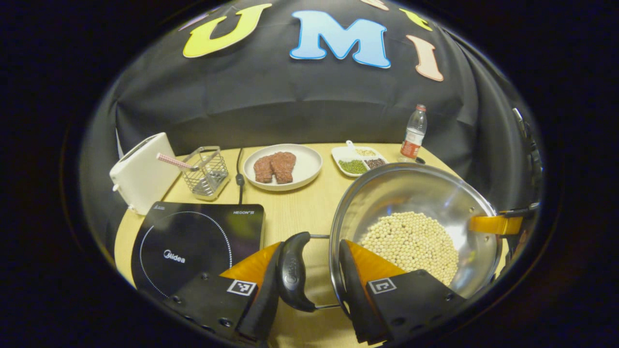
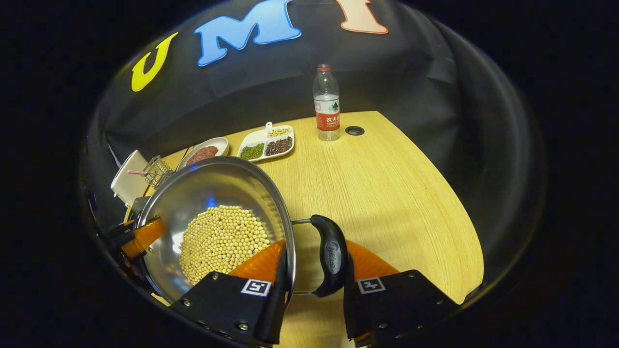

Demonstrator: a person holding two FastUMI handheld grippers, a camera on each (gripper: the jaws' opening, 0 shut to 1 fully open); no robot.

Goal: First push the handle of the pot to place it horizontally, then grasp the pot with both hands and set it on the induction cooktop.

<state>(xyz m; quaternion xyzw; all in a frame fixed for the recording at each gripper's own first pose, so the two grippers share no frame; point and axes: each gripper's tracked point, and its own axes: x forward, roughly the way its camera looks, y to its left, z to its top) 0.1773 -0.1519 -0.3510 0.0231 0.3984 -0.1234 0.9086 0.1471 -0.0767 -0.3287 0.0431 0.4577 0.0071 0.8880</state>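
Observation:
A steel pot [image 1: 411, 193] holding pale soybeans [image 1: 411, 241] has a black handle on each side. My left gripper [image 1: 312, 244] is shut across one handle [image 1: 292, 273] and the rim: one finger outside the handle, the other inside the wall. My right gripper [image 2: 316, 244] clamps the opposite handle [image 2: 331, 256] and the rim of the pot [image 2: 213, 188] the same way. Each gripper's orange finger shows at the far rim in the other's view. The black induction cooktop [image 1: 193, 241] lies left of the pot. I cannot tell whether the pot rests on the table.
On the wooden table [image 2: 387, 193], behind the cooktop, stand a white toaster [image 1: 142, 174] and a wire basket [image 1: 208, 171]. A plate of meat [image 1: 283, 166], a divided dish of beans [image 1: 358, 159] and a water bottle [image 2: 326, 104] sit along the back. A black cable [image 1: 239, 176] runs beside the plate.

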